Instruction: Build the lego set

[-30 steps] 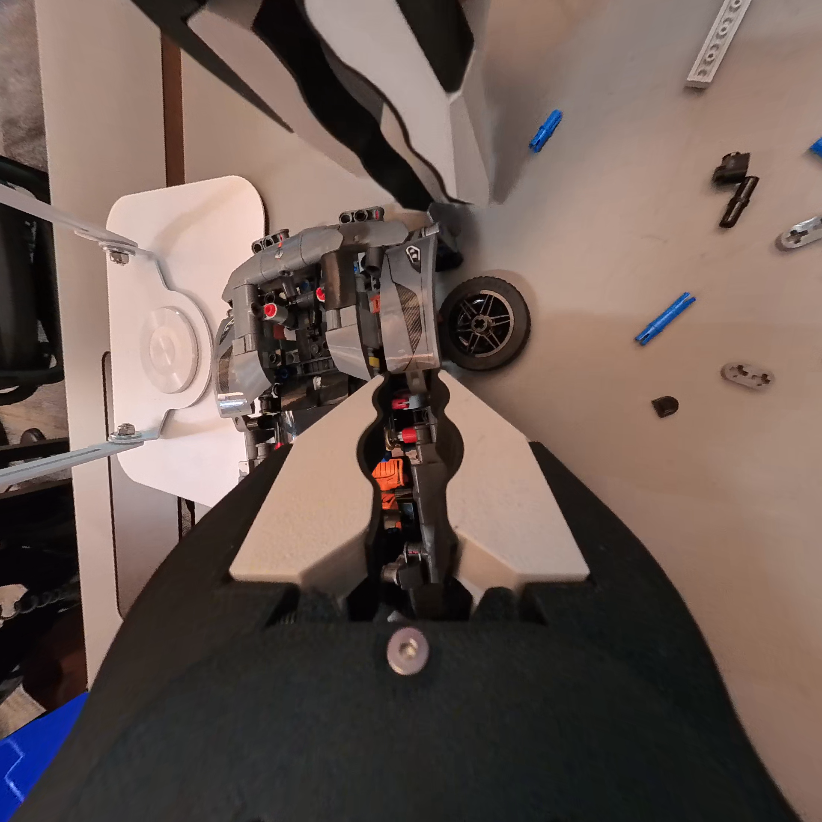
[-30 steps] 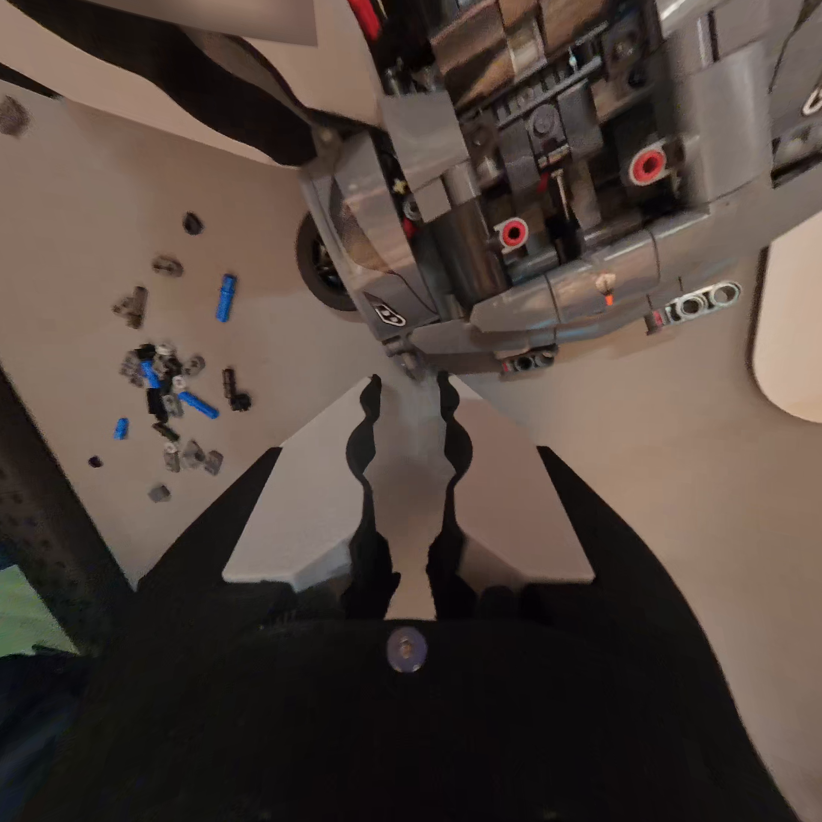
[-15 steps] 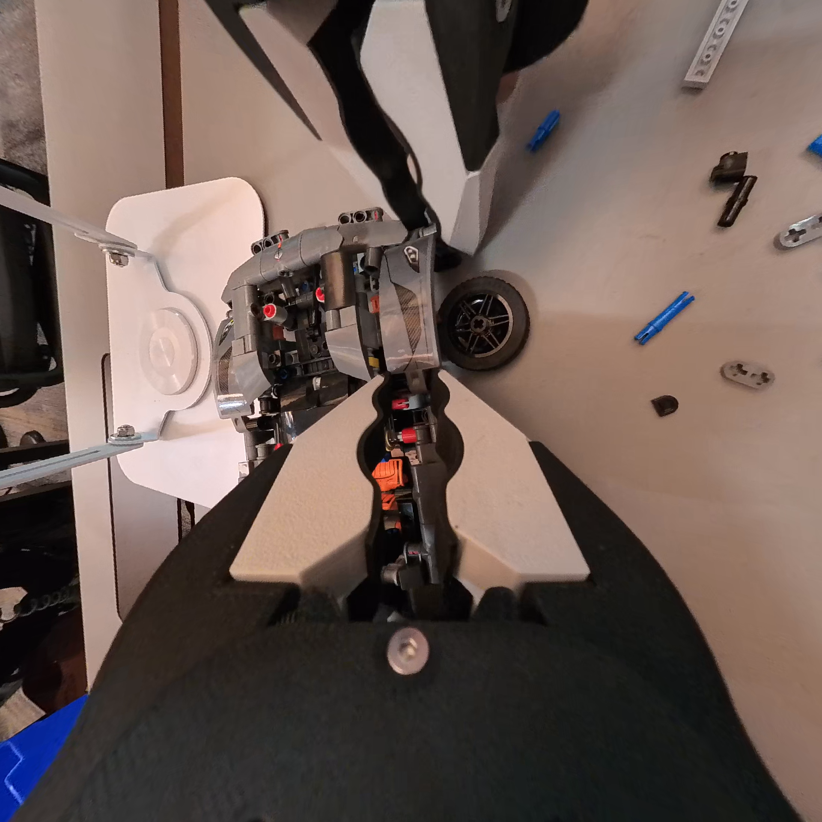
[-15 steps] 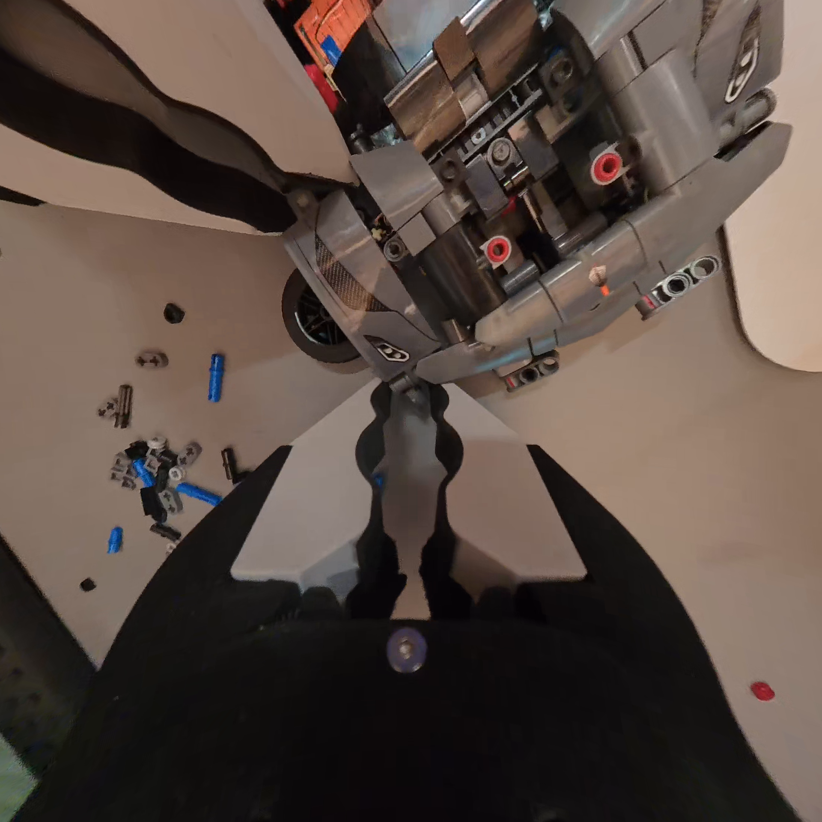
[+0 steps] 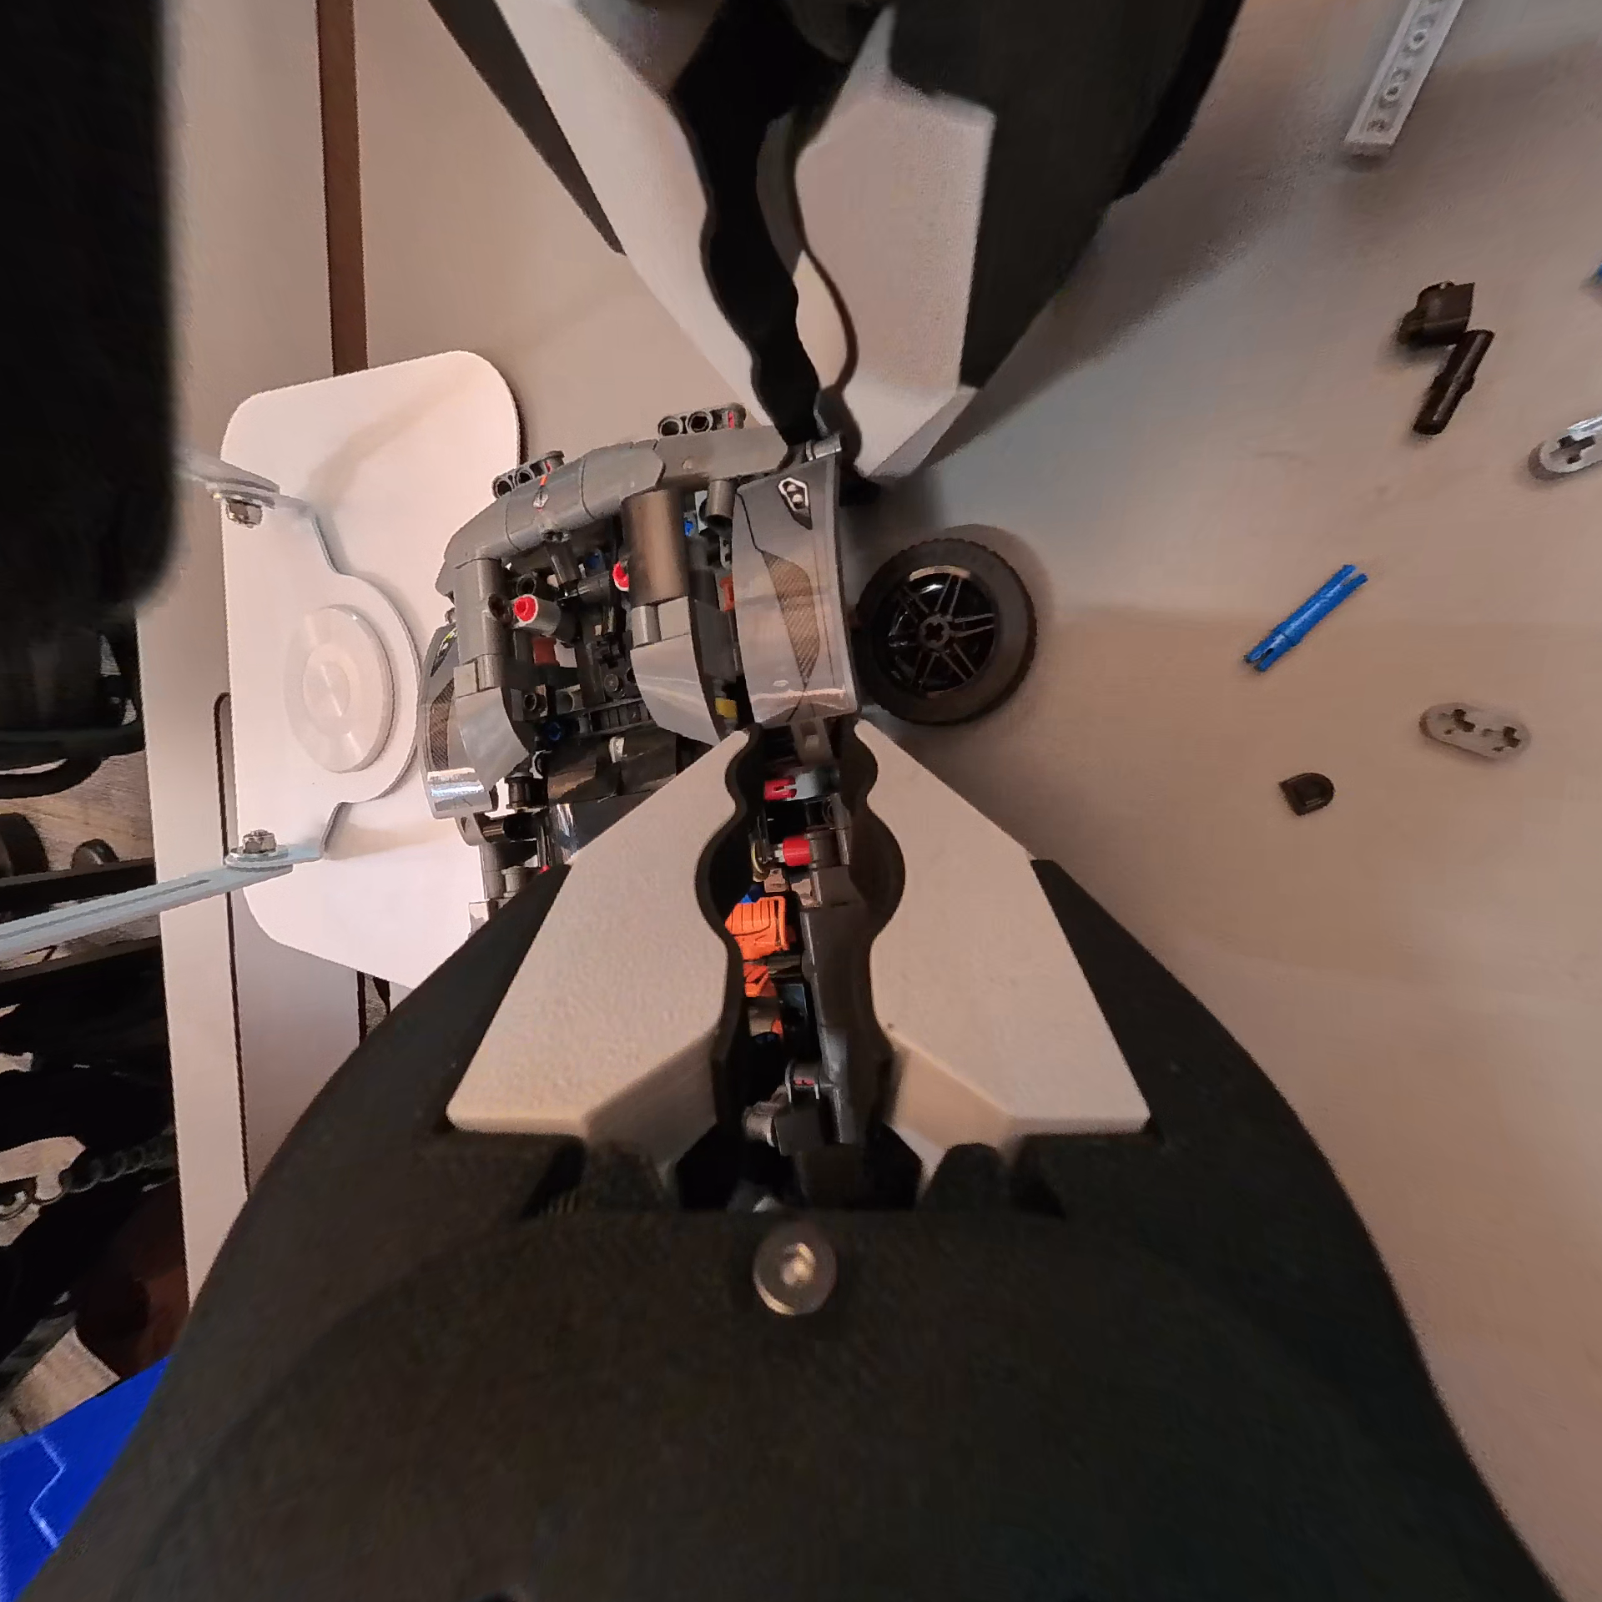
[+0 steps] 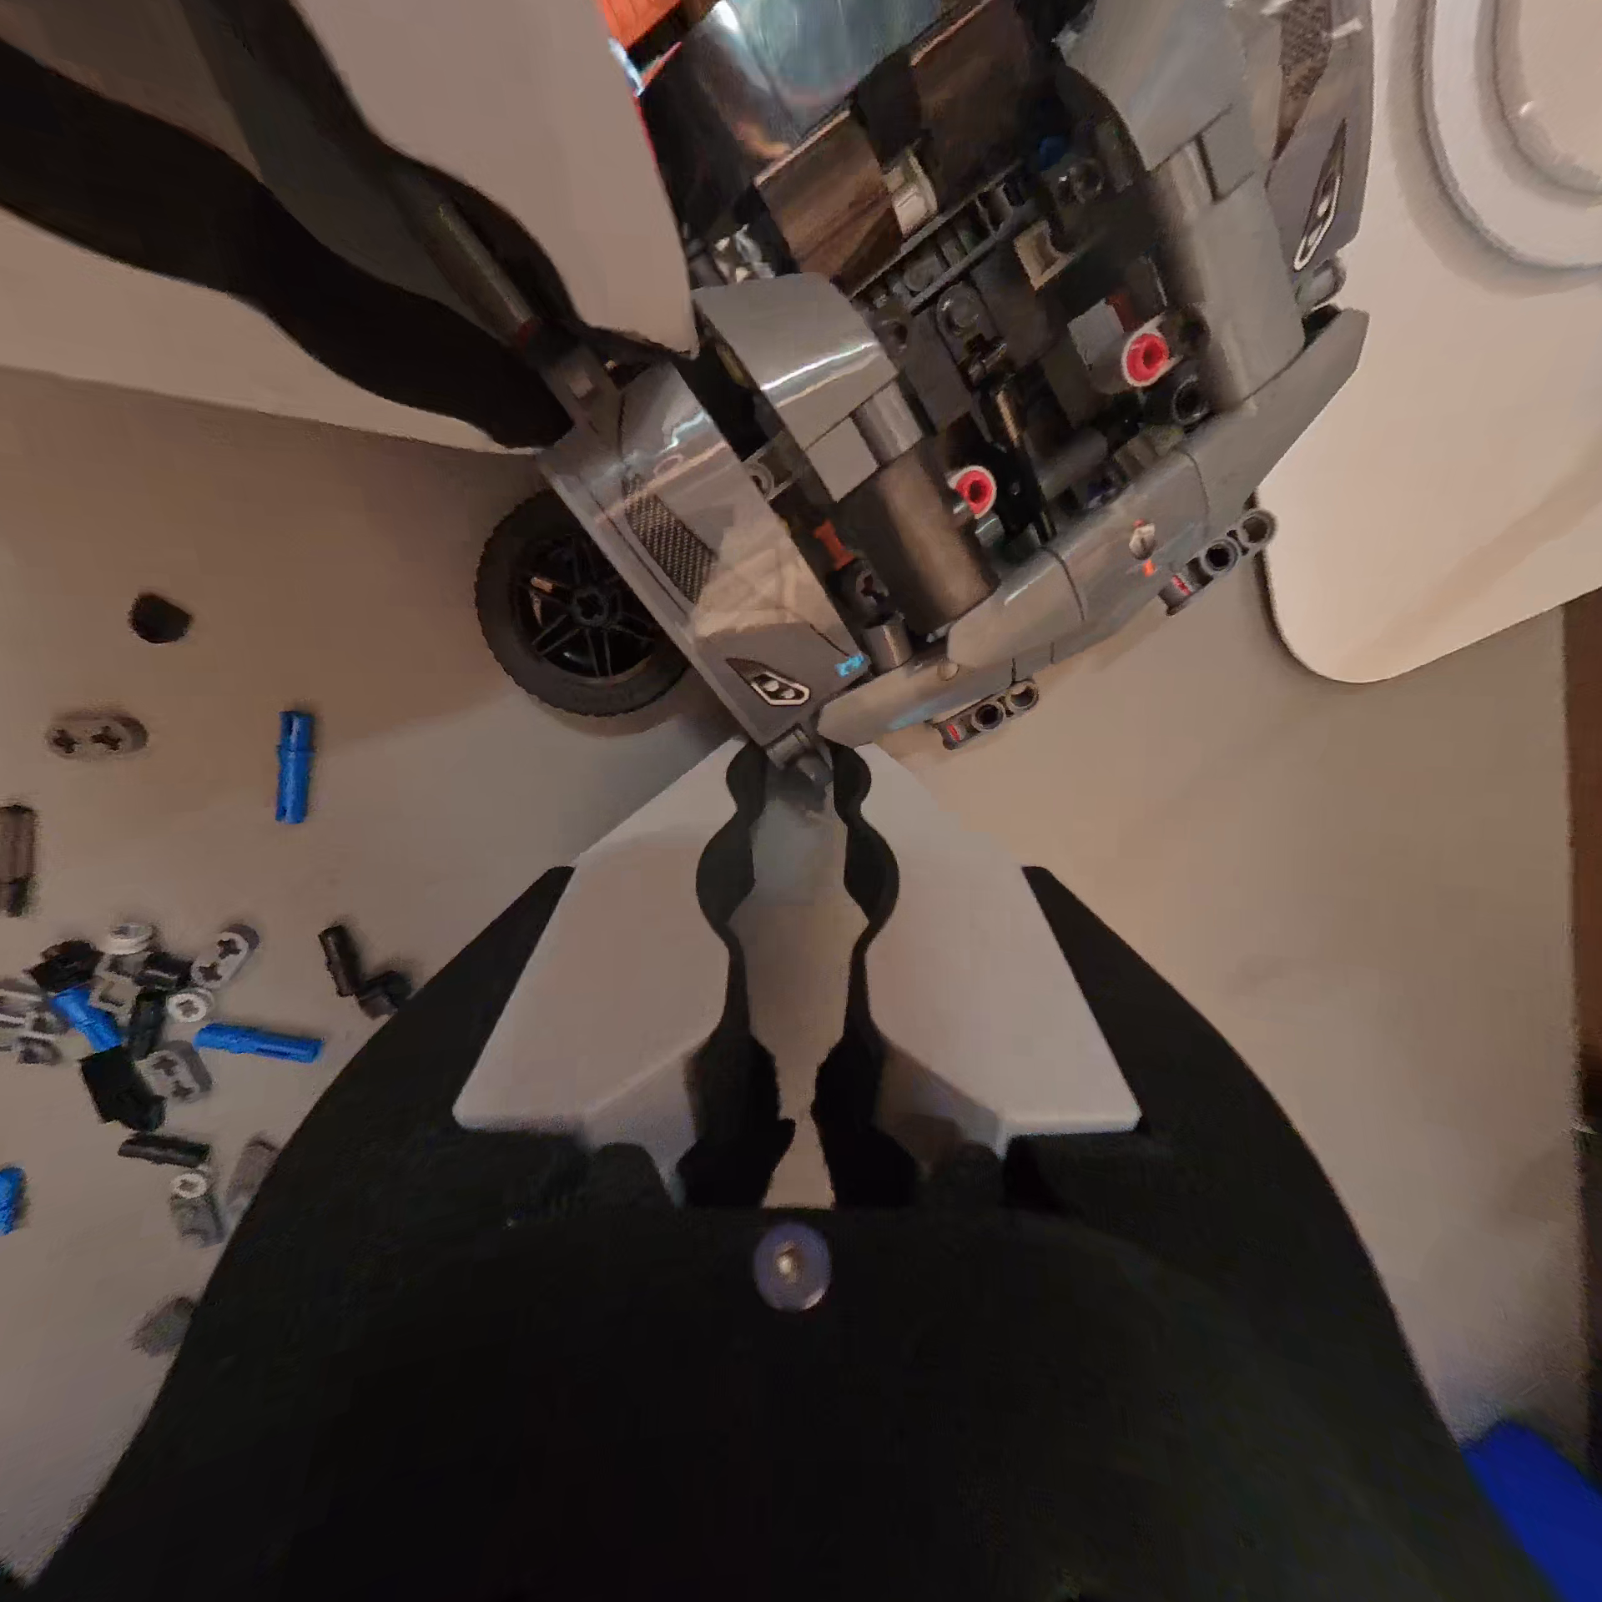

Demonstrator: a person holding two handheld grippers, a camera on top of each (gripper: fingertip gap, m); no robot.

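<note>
Left tool [image 5: 793,763] clamps the grey car model [image 5: 650,607]; right tool [image 6: 797,771] seemingly pinches its corner peg [image 6: 802,754].

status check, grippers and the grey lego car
Left gripper shut on grey lego car. Right gripper closing around its corner pin. Loose black wheel beside it; nothing blocking.

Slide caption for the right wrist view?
Right gripper closes on a corner stub of the grey brick-built car; loose black spoked wheel lies beside it.
</note>
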